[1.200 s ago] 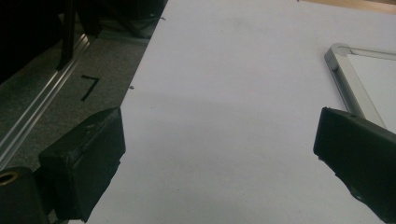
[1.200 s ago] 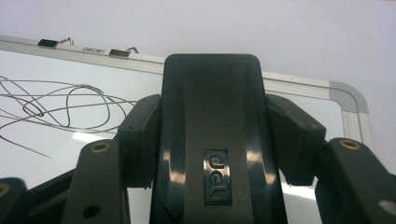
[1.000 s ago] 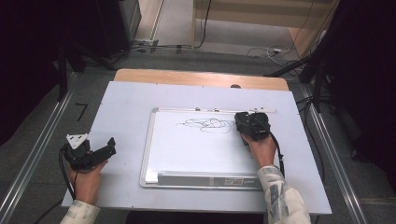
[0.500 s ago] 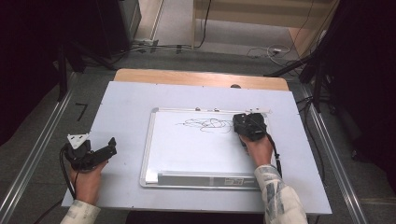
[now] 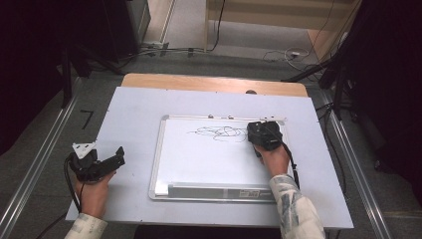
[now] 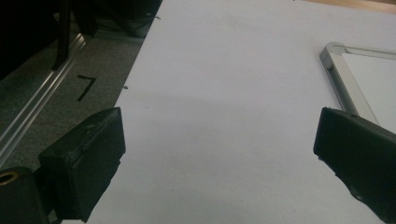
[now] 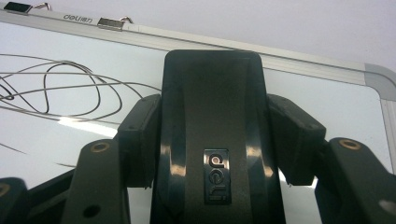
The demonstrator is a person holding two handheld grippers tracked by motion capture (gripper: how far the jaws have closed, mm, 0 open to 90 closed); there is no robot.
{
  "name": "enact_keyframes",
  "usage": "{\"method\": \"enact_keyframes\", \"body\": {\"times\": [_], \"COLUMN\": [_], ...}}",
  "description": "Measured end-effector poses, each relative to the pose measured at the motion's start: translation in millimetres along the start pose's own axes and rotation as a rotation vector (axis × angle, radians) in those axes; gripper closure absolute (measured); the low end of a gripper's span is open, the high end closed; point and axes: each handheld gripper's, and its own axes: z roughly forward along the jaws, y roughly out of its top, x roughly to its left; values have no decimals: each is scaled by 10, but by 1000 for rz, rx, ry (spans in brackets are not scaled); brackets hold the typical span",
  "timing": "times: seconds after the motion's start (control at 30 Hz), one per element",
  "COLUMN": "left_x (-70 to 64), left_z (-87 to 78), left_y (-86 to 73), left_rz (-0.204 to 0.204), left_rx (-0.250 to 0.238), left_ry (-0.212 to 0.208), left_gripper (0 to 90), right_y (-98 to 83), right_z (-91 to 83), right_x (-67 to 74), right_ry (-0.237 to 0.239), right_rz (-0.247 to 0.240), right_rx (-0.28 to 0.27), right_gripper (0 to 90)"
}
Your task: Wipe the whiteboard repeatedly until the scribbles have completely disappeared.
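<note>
eraser [image 7: 212, 140] clamped in right hand-held gripper [image 5: 263, 135] on whiteboard [image 5: 199, 159]; left hand-held gripper [image 6: 219, 154] gapes, empty

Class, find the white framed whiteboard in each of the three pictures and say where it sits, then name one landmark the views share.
High view: the white whiteboard with a silver metal frame lies mid-table, centre of the picture.
Left gripper view: its frame corner is at the right edge.
Right gripper view: the board lies behind the black plastic eraser that the right tongs clamp.
Shared landmark: the silver frame.
</note>
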Motion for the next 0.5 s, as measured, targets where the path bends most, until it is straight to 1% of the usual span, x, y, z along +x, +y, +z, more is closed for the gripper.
{"method": "enact_keyframes", "body": {"times": [0.13, 0.27, 0.37, 0.43, 0.5], "left_x": [1, 4, 19, 12, 1], "left_z": [5, 46, 29, 49, 46], "left_y": [-1, -13, -6, -10, -8], "left_rz": [-4, -18, -26, -24, -21], "left_rx": [0, 29, 9, 24, 23], "left_ry": [-6, -18, -19, -23, -24], "left_gripper": [22, 22, 23, 27, 27], "right_y": [-4, -11, -10, -9, -9], "right_z": [13, 18, 22, 24, 25], "right_x": [30, 52, 62, 78, 97], "right_ry": [-1, -4, 1, 1, 2], "right_rz": [-5, -2, -7, -7, -9], "right_rx": [-13, -22, -24, -24, -25], "right_gripper": [387, 387, 387, 387, 388]}}
